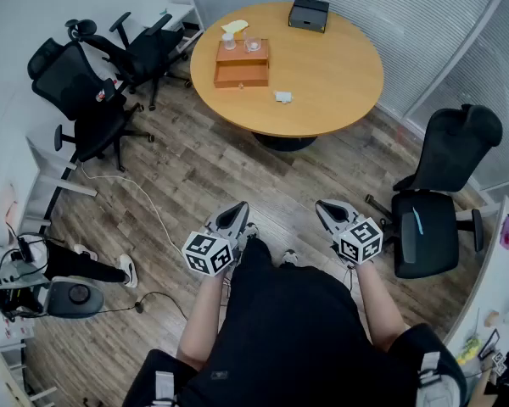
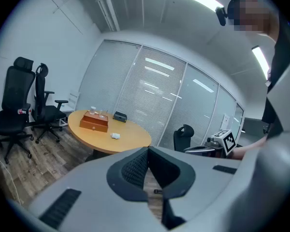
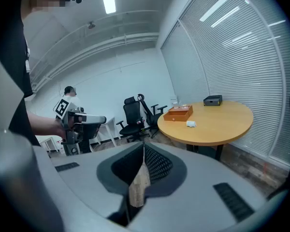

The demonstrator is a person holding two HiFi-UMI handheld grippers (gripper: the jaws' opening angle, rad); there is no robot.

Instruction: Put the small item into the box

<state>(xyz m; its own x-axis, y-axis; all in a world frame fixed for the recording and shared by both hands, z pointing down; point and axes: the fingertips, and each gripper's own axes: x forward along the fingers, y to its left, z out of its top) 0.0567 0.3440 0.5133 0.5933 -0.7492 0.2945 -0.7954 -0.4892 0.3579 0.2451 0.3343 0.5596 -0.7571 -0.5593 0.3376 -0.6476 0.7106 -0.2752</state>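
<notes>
A small white item [image 1: 283, 97] lies on the round wooden table [image 1: 339, 75], just right of and nearer than an orange-brown wooden box [image 1: 242, 64] with a drawer. Both grippers are held far from the table, over the wood floor in front of the person's body. My left gripper [image 1: 238, 211] is shut with nothing in it, its tips meeting in the left gripper view [image 2: 148, 150]. My right gripper [image 1: 327, 208] is also shut and empty, as the right gripper view [image 3: 144, 146] shows. Both gripper views show the item [image 2: 115, 136] [image 3: 191, 124] and the box [image 2: 95, 123] [image 3: 179, 113] far ahead.
A black case [image 1: 309, 13], two glasses [image 1: 253, 44] and a yellow piece [image 1: 234, 26] share the table. Black office chairs stand at the left [image 1: 89, 100] and at the right [image 1: 437, 202]. A white cable [image 1: 153, 210] runs over the floor. Blinds line the far wall.
</notes>
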